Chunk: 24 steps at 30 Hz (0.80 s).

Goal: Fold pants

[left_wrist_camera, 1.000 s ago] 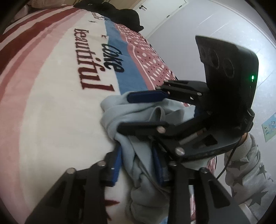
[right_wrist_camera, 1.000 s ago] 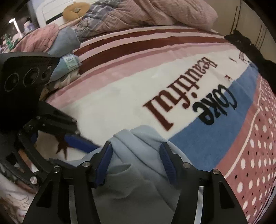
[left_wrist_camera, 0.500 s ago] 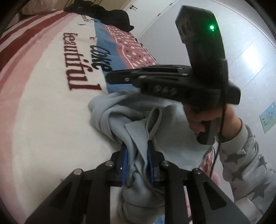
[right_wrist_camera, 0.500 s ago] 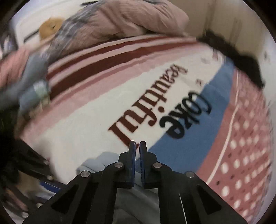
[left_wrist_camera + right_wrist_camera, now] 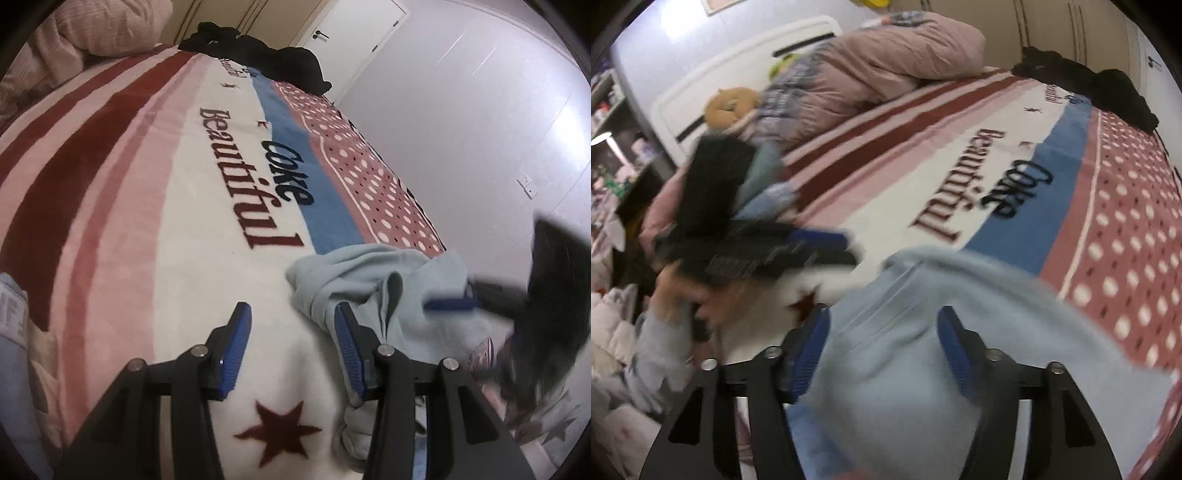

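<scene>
Pants [image 5: 373, 275], soft pale-blue fleece, lie bunched on plush striped blanket [image 5: 147, 206].

So the bed's covered in a striped blanket [image 5: 122, 206] with "Coke Beautiful" lettering. Light blue pants [image 5: 373, 280] sit bunched near its front edge, black clothes [image 5: 258, 55] are piled at the far end, and a pink duvet [image 5: 886, 62] is heaped by the headboard.

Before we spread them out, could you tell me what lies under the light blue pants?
The light blue pants lie bunched on the printed blanket, over its white and blue bands. Whatever is beneath the heap is covered.
</scene>
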Available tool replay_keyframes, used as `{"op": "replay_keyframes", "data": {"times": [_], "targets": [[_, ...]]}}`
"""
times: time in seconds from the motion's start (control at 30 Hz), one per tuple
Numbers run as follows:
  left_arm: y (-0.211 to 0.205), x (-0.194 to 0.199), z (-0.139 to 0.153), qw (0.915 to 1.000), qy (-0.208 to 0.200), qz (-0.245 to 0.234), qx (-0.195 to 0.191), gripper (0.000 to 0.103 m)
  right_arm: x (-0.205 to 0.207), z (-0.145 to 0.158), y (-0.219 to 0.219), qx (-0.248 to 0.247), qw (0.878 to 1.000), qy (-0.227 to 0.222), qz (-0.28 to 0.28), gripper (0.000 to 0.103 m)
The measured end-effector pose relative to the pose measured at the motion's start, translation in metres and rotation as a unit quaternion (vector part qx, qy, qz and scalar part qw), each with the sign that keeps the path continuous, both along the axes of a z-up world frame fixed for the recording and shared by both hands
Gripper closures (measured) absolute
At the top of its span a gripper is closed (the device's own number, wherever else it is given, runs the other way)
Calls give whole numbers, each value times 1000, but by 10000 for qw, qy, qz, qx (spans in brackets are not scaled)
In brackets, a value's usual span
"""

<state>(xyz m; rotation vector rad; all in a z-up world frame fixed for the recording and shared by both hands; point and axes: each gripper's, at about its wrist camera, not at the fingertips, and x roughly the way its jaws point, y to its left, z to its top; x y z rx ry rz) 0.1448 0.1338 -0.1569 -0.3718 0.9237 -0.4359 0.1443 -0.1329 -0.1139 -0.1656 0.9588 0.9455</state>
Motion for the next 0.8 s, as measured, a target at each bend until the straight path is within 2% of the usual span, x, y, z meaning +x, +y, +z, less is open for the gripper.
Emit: {"op": "replay_keyframes", "data": {"times": [0.03,0.1,0.17,0.2,0.3,0.37,0.4,0.43,0.47,0.5,0.53,0.63,0.8], "targets": [[-2,2,-1,10000,12,-6,55,61,-16,-5,0,82,9999,-5,69,30],[-7,2,-4,9998,53,-84,169,61,-36,-12,3,79,9997,-153,153,29],[-15,6,-8,9995,101,-215,201,61,-55,-23,12,-76,9987,-389,335,28],[-17,8,-10,9994,130,-247,213,61,-61,-28,17,-155,9980,-460,399,24],[-22,12,-15,9983,243,-314,417,62,-76,-39,31,-479,9920,-1069,460,20],[-24,14,-16,9978,268,-327,503,65,-80,-46,40,-743,9853,-1480,422,28],[-25,16,-16,9977,257,-326,531,71,-81,-50,43,-895,9814,-1663,349,46],[-26,18,-16,9974,256,-343,576,74,-81,-53,44,-995,9788,-1771,273,56],[-27,20,-16,9971,264,-367,610,80,-80,-53,42,-948,9796,-1752,262,60],[-29,22,-17,9969,279,-380,636,83,-78,-52,39,-829,9820,-1675,268,73],[-30,24,-18,9965,292,-365,686,84,-77,-50,34,-728,9842,-1589,267,79],[-36,29,-17,9958,232,-295,831,86,-75,-46,21,-399,9899,-1297,405,84],[-43,39,-18,9933,162,-129,1139,87,-76,-45,10,-169,9912,-1120,680,85]]}}
